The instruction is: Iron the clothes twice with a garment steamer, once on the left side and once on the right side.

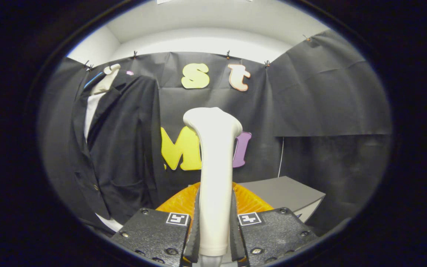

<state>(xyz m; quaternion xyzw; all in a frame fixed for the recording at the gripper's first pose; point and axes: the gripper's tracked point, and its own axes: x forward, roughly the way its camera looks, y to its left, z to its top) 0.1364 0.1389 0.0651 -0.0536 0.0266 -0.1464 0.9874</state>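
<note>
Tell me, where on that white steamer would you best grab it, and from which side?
Around the slim handle, low down, as now: the gripper has a finger on either side of the steamer. The shaft is narrow and straight there, while the top flares too wide. That leaves the head free to turn toward the dark jacket.

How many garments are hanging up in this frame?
2. A dark suit jacket hangs on the booth wall, left of the claw; a white shirt shows inside its lapels. The claw is shut on the garment steamer. More could hang hidden behind the jacket.
</note>
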